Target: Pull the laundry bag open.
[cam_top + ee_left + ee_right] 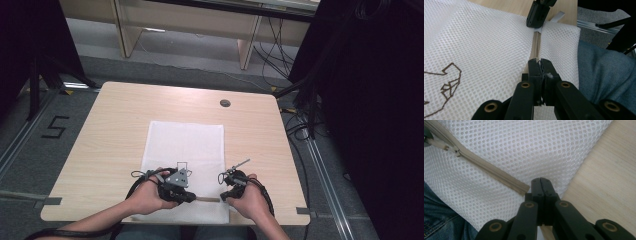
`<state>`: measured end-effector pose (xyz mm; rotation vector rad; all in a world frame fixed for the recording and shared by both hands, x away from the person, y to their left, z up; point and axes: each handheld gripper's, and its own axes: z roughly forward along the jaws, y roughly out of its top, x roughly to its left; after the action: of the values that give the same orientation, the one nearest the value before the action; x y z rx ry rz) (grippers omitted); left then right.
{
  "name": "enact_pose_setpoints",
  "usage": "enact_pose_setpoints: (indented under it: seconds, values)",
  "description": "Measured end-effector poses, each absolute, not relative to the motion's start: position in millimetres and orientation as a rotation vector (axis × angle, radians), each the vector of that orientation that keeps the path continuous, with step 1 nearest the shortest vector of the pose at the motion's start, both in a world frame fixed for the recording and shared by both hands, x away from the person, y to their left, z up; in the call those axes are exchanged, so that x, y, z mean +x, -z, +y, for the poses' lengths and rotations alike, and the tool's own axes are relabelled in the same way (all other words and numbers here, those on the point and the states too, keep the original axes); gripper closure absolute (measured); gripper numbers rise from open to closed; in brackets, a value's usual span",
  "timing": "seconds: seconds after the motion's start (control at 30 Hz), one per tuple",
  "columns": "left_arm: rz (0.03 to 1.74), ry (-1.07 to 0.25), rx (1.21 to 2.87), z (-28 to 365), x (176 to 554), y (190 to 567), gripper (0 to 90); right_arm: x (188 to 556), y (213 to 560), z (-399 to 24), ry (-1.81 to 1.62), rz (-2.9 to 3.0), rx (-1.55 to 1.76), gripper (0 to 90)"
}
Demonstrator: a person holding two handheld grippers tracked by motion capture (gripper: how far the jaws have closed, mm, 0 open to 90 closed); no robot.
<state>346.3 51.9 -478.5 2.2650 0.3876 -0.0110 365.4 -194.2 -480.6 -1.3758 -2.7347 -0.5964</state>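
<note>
Table (100, 130), pale wood. White mesh bag (185, 145) lies flat, reaching from mid-table to the near edge, where its zipper (207, 199) runs along that edge.

Left gripper (189, 197) at the near edge, over the bag's near left part, jaws pointing right along the zipper. In the left gripper view its jaws are pressed together and pinch the zipper (537, 47) line, with a bit of white fabric caught at the tips; mesh (474, 50) spreads to either side. A brown line drawing (447, 80) is printed on the mesh, left of the jaws.

Right gripper (224, 196) at the near edge by the bag's near right corner, facing the left one, zipper between them. Right gripper view: jaws pressed together, pinching the bag's mesh (524, 150) right at the beige zipper's (491, 171) end. Bare wood (604, 182) to the right of the jaws.

Blue denim (604, 75) of the person's lap shows past the near edge.
</note>
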Motion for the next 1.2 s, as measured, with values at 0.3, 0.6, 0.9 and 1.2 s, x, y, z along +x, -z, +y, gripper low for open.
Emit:
enact_pose_setpoints:
  seconds: [0.3, 0.6, 0.9, 1.2]
  values:
    - [0.402, 0.010, 2.255, 59.0, 347.0, 477.9, 87.4, 366.2, 480.5, -194.6, 0.596, -2.720, -1.381, 90.0]
    - [0.387, 0.011, 2.264, 59.3, 347.5, 477.3, 87.5, 365.5, 480.3, -194.1, 0.591, -2.732, -1.379, 90.0]
    - [0.406, 0.024, 2.261, 64.2, 347.6, 476.9, 87.5, 366.0, 481.2, -193.9, 0.603, -2.732, -1.375, 90.0]
    - [0.409, 0.018, 2.249, 63.8, 346.3, 474.6, 87.5, 365.6, 480.4, -193.9, 0.591, -2.739, -1.370, 90.0]
